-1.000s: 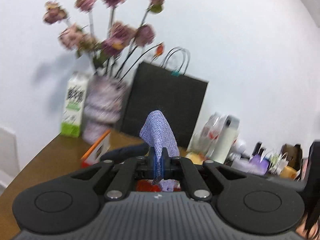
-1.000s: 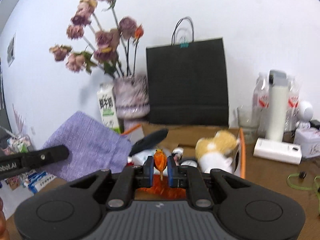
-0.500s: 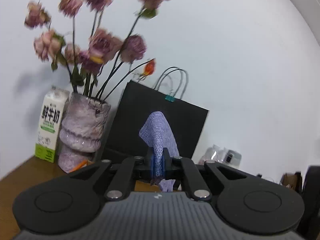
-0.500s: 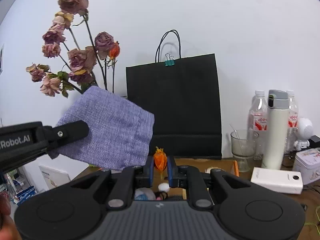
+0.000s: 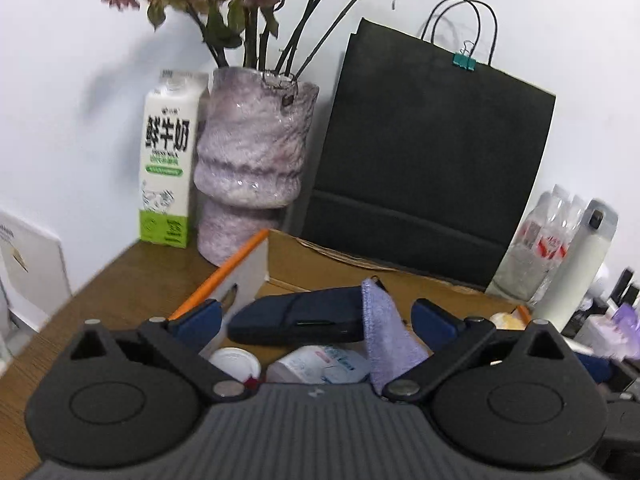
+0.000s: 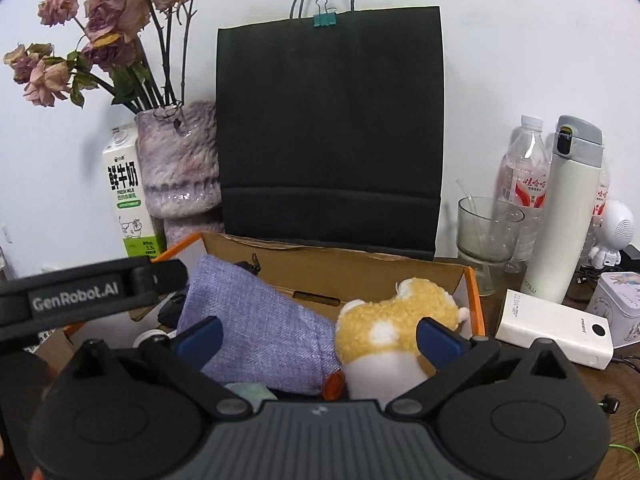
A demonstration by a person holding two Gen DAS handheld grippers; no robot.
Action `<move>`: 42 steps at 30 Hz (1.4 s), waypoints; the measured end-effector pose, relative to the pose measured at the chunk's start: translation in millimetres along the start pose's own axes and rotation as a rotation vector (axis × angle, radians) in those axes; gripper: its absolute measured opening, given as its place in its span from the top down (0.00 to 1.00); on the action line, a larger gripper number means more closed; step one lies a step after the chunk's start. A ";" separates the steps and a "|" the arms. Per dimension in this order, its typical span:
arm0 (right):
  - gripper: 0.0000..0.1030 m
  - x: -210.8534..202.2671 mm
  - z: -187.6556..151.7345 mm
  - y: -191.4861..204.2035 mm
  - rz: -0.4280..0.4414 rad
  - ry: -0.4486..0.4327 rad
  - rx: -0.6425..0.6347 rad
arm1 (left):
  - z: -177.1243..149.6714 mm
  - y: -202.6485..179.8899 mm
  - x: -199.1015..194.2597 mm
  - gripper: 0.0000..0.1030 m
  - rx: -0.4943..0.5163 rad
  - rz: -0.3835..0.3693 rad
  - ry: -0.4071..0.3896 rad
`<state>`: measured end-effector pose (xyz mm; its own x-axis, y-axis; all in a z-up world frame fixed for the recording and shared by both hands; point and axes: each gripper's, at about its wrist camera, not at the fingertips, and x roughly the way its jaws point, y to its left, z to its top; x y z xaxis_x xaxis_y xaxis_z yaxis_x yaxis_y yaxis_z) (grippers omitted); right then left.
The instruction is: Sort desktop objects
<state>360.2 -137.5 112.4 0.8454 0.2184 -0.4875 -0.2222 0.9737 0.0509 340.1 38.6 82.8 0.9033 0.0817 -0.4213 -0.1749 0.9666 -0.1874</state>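
The open cardboard box point(image 6: 360, 276) holds a dark blue case point(image 5: 296, 320), a white lid point(image 5: 236, 362), a white packet point(image 5: 320, 364) and a yellow-and-white plush toy point(image 6: 396, 320). My left gripper point(image 5: 316, 316) hangs over the box with its jaws opening wide. The purple cloth pouch point(image 5: 386, 344) stands loose between them, near the right finger, with no pad pressing on it. My right gripper point(image 6: 320, 336) is opening too, and a small orange thing point(image 6: 334, 386) lies low between its jaws, free of the pads. The pouch point(image 6: 256, 328) rests in the box beside the plush toy.
A black paper bag point(image 6: 332, 128) stands behind the box. To its left are a purple vase point(image 5: 252, 160) of dried flowers and a milk carton point(image 5: 166, 160). A glass point(image 6: 486, 232), water bottles, a white flask point(image 6: 566, 216), a power bank point(image 6: 554, 332) and a tin stand at right.
Both grippers came down over the box and went from shut to wide open. The left let go of the purple pouch, the right of the small orange thing.
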 end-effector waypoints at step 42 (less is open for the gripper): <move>0.00 -156.4 -129.9 25.5 -0.008 -0.030 0.003 | -117.4 21.7 -153.0 0.00 0.215 0.016 0.029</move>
<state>159.2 -155.3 76.7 0.8613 0.2121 -0.4617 -0.2137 0.9756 0.0494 152.1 18.5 39.0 0.8888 0.0934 -0.4488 -0.0988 0.9950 0.0116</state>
